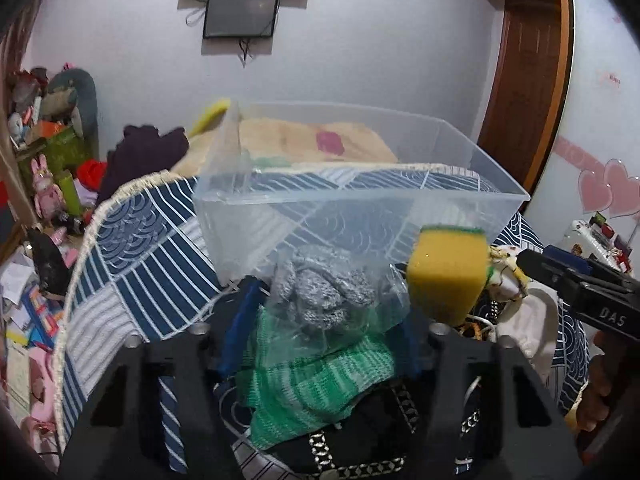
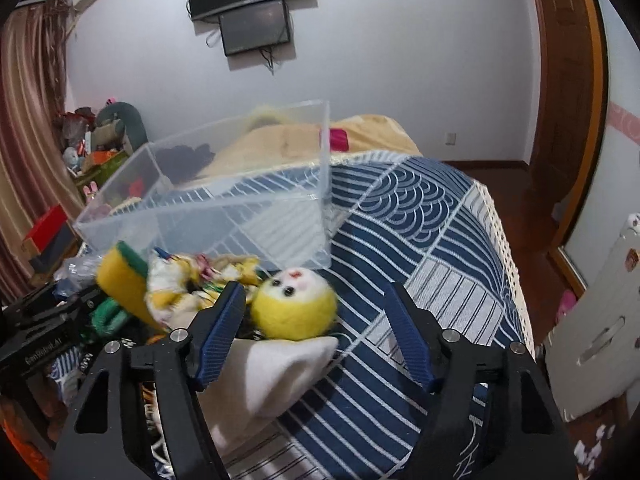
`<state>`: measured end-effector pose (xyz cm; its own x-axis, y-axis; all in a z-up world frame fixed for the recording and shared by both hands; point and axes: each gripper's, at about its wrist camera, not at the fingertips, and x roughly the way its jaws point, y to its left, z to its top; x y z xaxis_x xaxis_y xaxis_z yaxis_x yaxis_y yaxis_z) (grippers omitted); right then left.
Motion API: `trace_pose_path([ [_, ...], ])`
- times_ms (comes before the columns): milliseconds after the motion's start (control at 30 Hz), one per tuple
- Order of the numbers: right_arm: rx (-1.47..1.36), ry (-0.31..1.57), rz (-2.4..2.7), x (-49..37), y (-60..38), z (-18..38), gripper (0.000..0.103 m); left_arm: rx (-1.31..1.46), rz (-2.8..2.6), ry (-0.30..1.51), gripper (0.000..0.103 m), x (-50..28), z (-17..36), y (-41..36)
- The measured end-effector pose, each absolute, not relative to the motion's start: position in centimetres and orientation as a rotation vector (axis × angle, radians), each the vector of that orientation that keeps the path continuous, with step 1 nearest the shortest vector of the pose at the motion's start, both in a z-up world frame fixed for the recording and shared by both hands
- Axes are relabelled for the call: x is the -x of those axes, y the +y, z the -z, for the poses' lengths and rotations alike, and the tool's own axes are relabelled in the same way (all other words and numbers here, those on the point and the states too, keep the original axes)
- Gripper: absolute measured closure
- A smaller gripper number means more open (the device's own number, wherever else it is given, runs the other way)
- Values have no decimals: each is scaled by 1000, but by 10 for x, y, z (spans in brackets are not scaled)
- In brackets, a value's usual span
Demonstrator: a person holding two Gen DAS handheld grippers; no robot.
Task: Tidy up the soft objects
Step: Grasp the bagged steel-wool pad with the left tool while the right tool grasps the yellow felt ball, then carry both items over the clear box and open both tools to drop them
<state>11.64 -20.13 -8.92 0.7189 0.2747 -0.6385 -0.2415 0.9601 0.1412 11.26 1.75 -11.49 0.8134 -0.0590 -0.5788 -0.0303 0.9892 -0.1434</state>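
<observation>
A clear plastic bin (image 1: pixel 360 196) stands empty on the blue patterned cloth; it also shows in the right wrist view (image 2: pixel 208 208). My left gripper (image 1: pixel 332 320) is open around a clear bag of grey steel wool (image 1: pixel 324 292) lying on a green knit cloth (image 1: pixel 320 384). A yellow sponge with a green top (image 1: pixel 448 272) stands by its right finger, also seen in the right wrist view (image 2: pixel 120 280). My right gripper (image 2: pixel 316 320) is open over a yellow plush toy with a white face (image 2: pixel 296 308) and a white sock (image 2: pixel 276 376).
The blue and white patterned cloth (image 2: pixel 420 220) covers the table, with its fringed edge at the right. A yellow-patterned cloth (image 2: pixel 192 280) lies beside the sponge. Dark patterned fabric (image 1: pixel 360 432) lies under the green cloth. Clutter fills the room's left side (image 1: pixel 48 152).
</observation>
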Motion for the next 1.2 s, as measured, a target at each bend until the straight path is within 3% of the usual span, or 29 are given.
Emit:
trace_pose_path([
  [133,-33,760,-311,-120,-198,98,42,175,39,623,66,-112,119,21],
  [267,-51,776,-375,-116,-199,99,63,187,49,602,72,-105,117,25],
  [833,-62,580,-352,-82,-216,41,64,164,35,472,74,-69,69,30],
  [1200,-49,506,-348,-116,-190,16,64,123,17,408,74,-83,35,39],
])
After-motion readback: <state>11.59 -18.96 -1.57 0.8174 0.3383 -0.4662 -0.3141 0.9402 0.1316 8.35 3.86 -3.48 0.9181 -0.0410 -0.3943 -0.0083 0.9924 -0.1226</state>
